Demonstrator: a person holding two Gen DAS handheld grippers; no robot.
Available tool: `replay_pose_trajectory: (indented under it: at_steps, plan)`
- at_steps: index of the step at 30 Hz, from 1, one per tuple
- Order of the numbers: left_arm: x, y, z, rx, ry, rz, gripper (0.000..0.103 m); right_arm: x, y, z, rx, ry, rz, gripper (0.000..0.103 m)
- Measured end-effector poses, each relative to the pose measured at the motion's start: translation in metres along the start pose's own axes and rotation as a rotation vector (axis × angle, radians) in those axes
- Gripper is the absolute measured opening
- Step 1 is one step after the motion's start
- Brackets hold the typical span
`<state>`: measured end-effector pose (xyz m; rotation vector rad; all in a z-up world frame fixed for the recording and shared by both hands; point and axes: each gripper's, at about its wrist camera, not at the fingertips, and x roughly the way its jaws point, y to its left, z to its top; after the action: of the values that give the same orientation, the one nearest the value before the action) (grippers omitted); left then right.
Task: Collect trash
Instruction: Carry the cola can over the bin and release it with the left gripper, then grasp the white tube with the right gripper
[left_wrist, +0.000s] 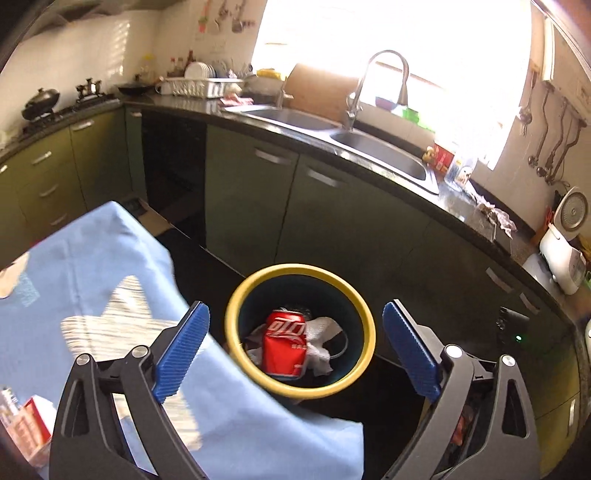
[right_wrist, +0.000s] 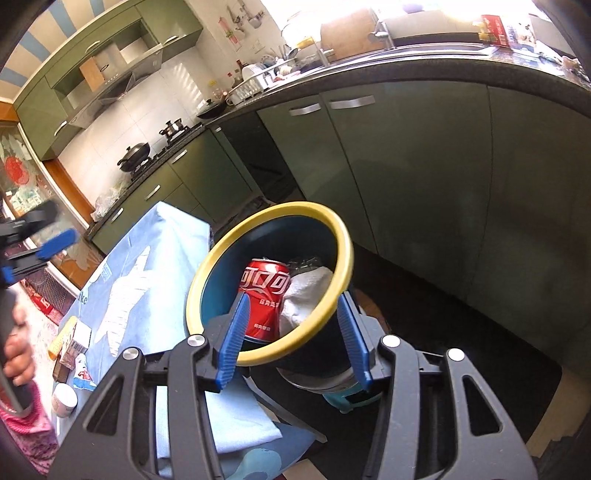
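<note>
Bin (right_wrist: 207, 273) already holds can (right_wrist: 264, 299) and tissue (right_wrist: 304, 295), pinched in right gripper (right_wrist: 295, 339) jaws; left gripper (left_wrist: 295, 354) jaws spread; packets (right_wrist: 70, 343) remain at table's (right_wrist: 177, 236) near edge.

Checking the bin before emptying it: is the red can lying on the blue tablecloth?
No, the red can sits inside the yellow-rimmed bin with crumpled white paper.

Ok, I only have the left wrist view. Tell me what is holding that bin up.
Observer: The right gripper is. Its blue pads clamp the bin from both sides, just under the yellow rim.
Operator: Now list what is on the table's far side from me.
Observer: A white cup stands at the edge of the blue cloth.
Operator: Anything beside it.
Observer: Small packets lie just beyond the cup.
</note>
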<state>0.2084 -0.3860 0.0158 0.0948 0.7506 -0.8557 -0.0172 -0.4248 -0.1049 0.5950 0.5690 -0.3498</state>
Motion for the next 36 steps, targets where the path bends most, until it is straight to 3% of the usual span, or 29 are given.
replay_pose_trajectory:
  at_steps: [8,18,24,27,32,36]
  plan:
    - [-0.107,0.056,-0.039,-0.053,-0.109,0.145,0.098,0.006,0.037,0.001,-0.081,0.029,0.024,0.047]
    - [-0.193,0.139,-0.122,-0.193,-0.101,0.35,0.098,0.023,0.139,-0.009,-0.309,0.121,0.135,0.047]
    - [-0.223,0.178,-0.172,-0.263,-0.092,0.431,0.098,0.04,0.231,-0.034,-0.55,0.263,0.315,0.047]
    - [-0.23,0.19,-0.192,-0.294,-0.084,0.443,0.098,0.05,0.274,-0.05,-0.683,0.339,0.363,0.047]
    - [-0.236,0.201,-0.215,-0.326,-0.074,0.455,0.098,0.068,0.333,-0.092,-0.922,0.454,0.394,0.047]
    - [-0.236,0.206,-0.222,-0.343,-0.074,0.444,0.098,0.083,0.354,-0.115,-1.029,0.507,0.357,0.047]
